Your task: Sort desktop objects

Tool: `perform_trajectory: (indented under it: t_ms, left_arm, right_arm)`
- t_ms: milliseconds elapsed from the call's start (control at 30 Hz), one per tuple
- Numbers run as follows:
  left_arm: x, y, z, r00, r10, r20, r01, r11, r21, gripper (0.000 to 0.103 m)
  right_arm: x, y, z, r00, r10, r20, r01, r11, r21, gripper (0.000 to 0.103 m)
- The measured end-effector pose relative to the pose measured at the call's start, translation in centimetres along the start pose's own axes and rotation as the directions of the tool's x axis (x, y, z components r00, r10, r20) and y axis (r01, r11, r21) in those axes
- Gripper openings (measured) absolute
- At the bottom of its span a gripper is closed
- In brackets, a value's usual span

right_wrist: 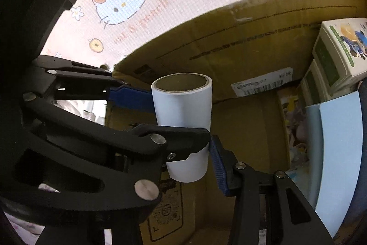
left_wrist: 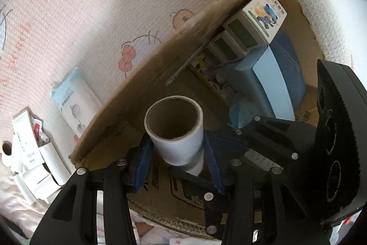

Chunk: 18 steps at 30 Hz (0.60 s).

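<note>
Sorting partly done, by look of it. Cardboard box (left_wrist: 137, 84) already holds several green-and-white cartons (left_wrist: 257, 24) along one wall, blue case (left_wrist: 275, 84) beside them, printed papers underneath.

White roll (left_wrist: 176, 130) hangs over bare box floor, upright, near wall opposite blue case, not set down yet.

Left gripper (left_wrist: 179, 157): blue pads straddle roll; contact unclear. Right gripper (right_wrist: 183, 137) jaws flank roll too; grip not clear (handover, perhaps).

Outside box, beside its wall: wipes pack (left_wrist: 73, 102), heap of white packets (left_wrist: 34, 153), unsorted.
</note>
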<state>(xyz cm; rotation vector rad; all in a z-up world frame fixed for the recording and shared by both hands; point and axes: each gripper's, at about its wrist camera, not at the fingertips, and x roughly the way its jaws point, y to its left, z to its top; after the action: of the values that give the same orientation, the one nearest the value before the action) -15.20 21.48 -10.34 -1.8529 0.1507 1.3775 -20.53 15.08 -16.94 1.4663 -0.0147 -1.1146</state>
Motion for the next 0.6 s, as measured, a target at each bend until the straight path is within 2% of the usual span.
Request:
perform_trajectory:
  t_ms: [133, 200, 233, 367, 467, 533, 600]
  left_arm:
    - [-0.3, 0.3, 0.0, 1.000, -0.011, 0.003, 0.011, 1.000, 0.005, 0.050]
    - [-0.4, 0.1, -0.3, 1.000, -0.014, -0.002, 0.014, 0.999, 0.040, 0.049]
    - [-0.5, 0.1, -0.4, 1.000, -0.012, -0.006, 0.012, 0.999, 0.050, 0.049]
    - [-0.7, 0.0, -0.4, 1.000, 0.003, -0.018, -0.002, 0.996, 0.087, 0.048]
    - [-1.2, 0.5, -0.1, 1.000, 0.002, -0.021, -0.001, 0.998, 0.062, 0.049]
    - [-2.0, 1.0, 0.1, 1.000, 0.024, 0.002, -0.024, 0.998, 0.055, 0.049]
    - [-3.0, 1.5, 0.2, 1.000, 0.013, 0.028, -0.014, 0.998, 0.063, 0.047]
  right_arm:
    - [0.1, -0.6, -0.6, 1.000, 0.018, -0.025, -0.017, 1.000, 0.013, 0.040]
    - [0.1, -0.7, -0.9, 0.999, 0.019, -0.034, -0.019, 1.000, 0.010, 0.040]
    - [0.2, -0.5, -1.0, 0.997, 0.036, -0.065, -0.037, 0.999, -0.015, 0.040]
    - [0.8, 0.1, -1.0, 0.995, 0.007, -0.103, -0.012, 0.998, -0.055, 0.040]
    - [0.8, -0.1, -0.9, 0.994, 0.020, -0.105, -0.025, 0.999, -0.047, 0.040]
    - [0.8, -0.3, -0.9, 0.993, 0.012, -0.115, -0.017, 0.999, -0.042, 0.040]
    - [1.2, -0.6, -1.0, 0.991, -0.011, -0.131, 0.004, 0.999, -0.051, 0.040]
